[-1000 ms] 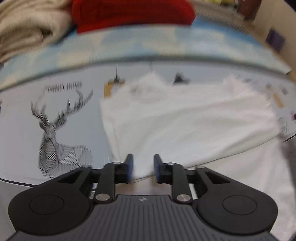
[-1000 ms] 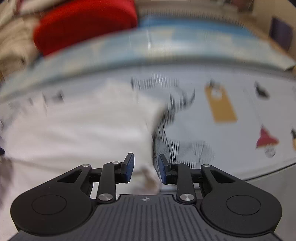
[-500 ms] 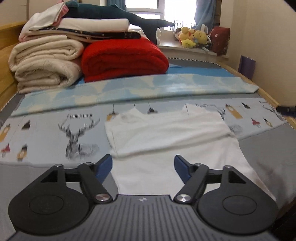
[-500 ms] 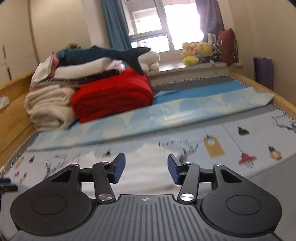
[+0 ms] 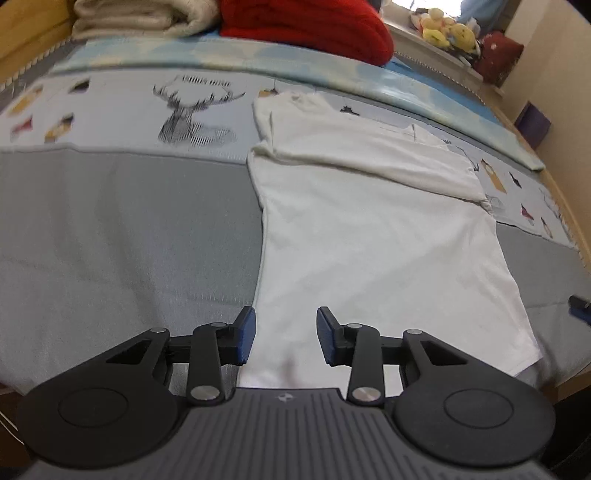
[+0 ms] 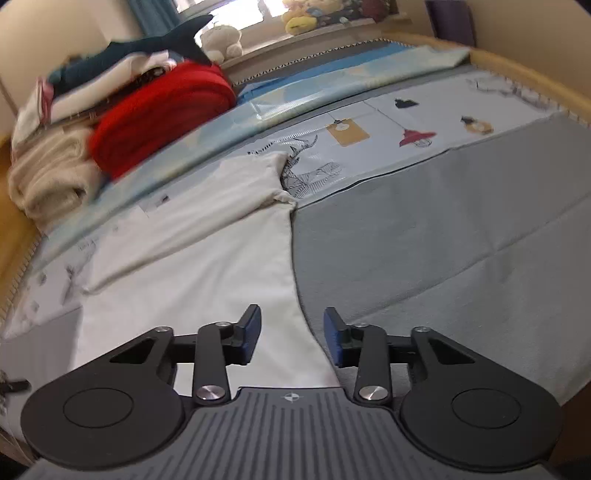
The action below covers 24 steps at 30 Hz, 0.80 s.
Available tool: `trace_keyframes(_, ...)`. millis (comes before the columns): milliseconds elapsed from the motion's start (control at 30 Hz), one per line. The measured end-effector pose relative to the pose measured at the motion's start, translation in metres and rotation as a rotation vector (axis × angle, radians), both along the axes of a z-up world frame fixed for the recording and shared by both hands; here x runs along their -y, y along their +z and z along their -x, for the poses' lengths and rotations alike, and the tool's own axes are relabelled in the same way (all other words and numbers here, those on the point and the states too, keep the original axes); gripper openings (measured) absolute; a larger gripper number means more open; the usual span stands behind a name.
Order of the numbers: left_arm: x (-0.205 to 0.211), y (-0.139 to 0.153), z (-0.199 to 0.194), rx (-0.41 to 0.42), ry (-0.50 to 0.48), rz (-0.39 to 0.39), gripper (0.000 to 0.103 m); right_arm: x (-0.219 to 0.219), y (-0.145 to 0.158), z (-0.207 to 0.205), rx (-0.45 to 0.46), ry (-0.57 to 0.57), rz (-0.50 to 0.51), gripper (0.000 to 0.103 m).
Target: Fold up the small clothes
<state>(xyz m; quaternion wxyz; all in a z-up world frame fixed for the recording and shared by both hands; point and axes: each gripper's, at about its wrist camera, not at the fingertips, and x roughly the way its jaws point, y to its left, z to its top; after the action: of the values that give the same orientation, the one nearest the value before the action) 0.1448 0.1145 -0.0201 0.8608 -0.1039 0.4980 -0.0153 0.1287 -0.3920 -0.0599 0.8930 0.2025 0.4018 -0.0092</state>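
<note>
Black linkages and blue-padded fingers fill the bottom of both views. The left gripper (image 5: 284, 334) hangs released, jaws apart with nothing between them, low over the near left corner of the white shirt (image 5: 369, 236); its left pad sits just over the shirt's left edge. The right gripper (image 6: 291, 336) is likewise spread and grasping nothing, straddling the shirt's right edge, left pad above cloth, right pad above the grey blanket (image 6: 443, 236).

Up through the centre of each frame the white shirt (image 6: 192, 266) lies flat on the bed, its far part folded back toward the camera into a doubled band (the fold's edge runs across the middle of the frame). Grey blanket (image 5: 129, 229) borders it on the left of the left view.

Farther up, a pale sheet printed with a deer (image 5: 195, 118) and small lamps runs across the bed. In the upper left of the right view sit a red blanket (image 6: 162, 110), cream blankets (image 6: 48, 173) and a dark plush shark (image 6: 147, 48); yellow soft toys (image 5: 447, 31) rest on the sill at the upper right of the left view.
</note>
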Motion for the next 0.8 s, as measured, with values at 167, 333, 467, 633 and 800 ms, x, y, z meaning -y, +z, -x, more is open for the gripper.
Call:
trace_keyframes(167, -0.016, -0.044, -0.012, -0.146, 0.096, 0.028, 0.04, -0.004, -0.024, -0.009, -0.071, -0.01, 0.013, 0.034)
trace_keyframes(333, -0.024, -0.05, -0.012, -0.174, 0.123, 0.026, 0.042, -0.013, -0.047, -0.017, -0.166, 0.055, 0.058, 0.034)
trace_keyframes(467, -0.03, -0.057, -0.011, -0.222, 0.152, 0.042, 0.042, -0.015, -0.065, -0.021, -0.269, 0.08, 0.089, 0.039)
trace_keyframes(633, -0.024, -0.064, -0.013, -0.256, 0.113, 0.032, 0.041, -0.021, -0.081, -0.025, -0.357, 0.099, 0.144, 0.043)
trace_keyframes(800, -0.009, -0.065, -0.011, -0.262, 0.042, -0.016, 0.02, -0.029, -0.081, -0.023, -0.352, 0.146, 0.173, 0.043)
